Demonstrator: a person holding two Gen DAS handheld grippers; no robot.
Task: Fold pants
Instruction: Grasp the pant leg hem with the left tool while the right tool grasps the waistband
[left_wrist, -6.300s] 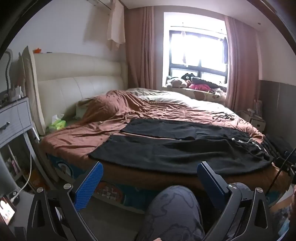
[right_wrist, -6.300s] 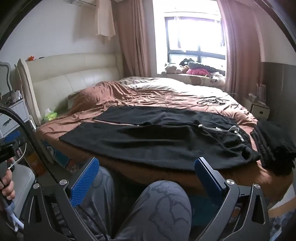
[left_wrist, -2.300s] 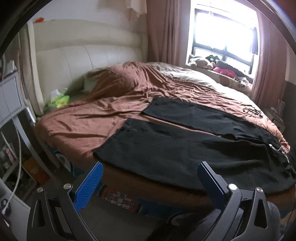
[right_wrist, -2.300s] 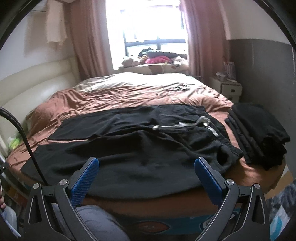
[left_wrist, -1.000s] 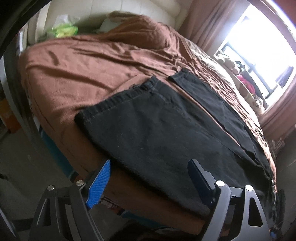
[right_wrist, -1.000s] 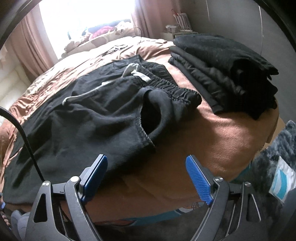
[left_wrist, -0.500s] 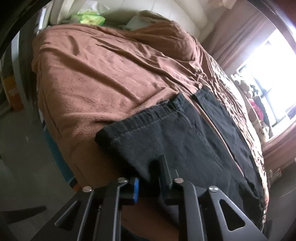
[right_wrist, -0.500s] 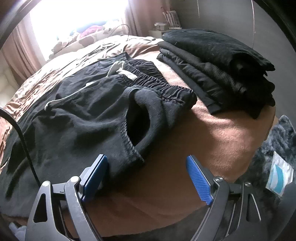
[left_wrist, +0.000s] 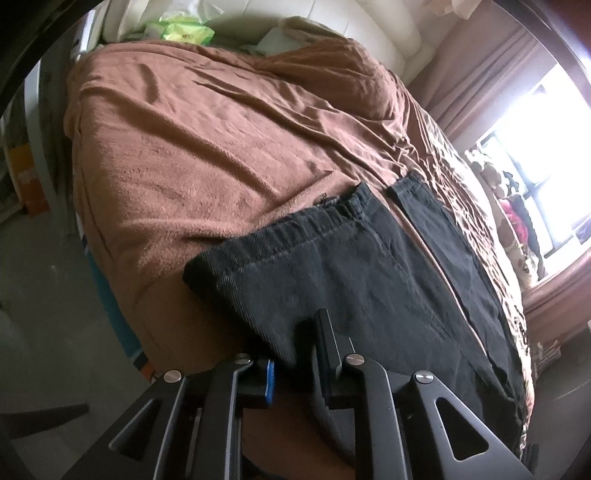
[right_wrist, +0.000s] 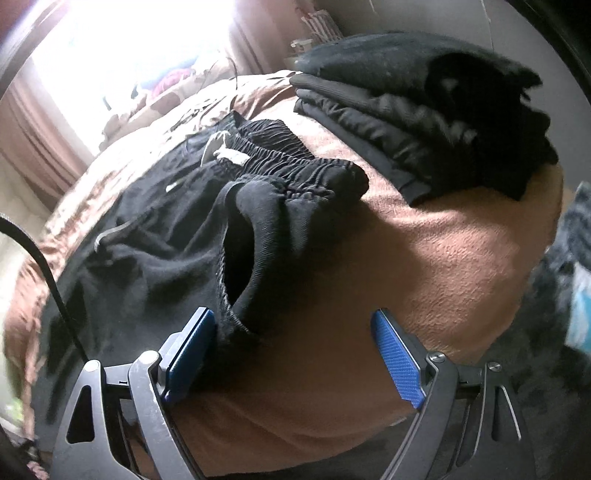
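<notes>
**Black pants, near edge: one end pinched, one end pending**

Black pants (left_wrist: 373, 280) are lying flat across the brown blanket (left_wrist: 207, 147), legs toward the headboard end, elastic waistband (right_wrist: 295, 166) toward the foot, with the near edge hanging slightly over the bed's side.

Left gripper (left_wrist: 295, 354): you are holding it nearly closed on the near edge of the leg, just behind the hem (left_wrist: 280, 236). The jaws have just been closing, and cloth is sitting between them.

Right gripper (right_wrist: 295, 347): you are holding it wide open and gripping nothing. Its left pad is touching the gaping side pocket (right_wrist: 240, 258); its right pad is hovering over bare blanket.

Handling note: you are likely needing both layers at the waist corner, not the pocket lip alone, so you should be sliding toward the waistband before closing. Matching the left hand's depth of bite should keep the fold line straight.

Adjacent: folded dark clothes (right_wrist: 424, 122) are stacked just beyond the waistband, close enough to snag.
</notes>
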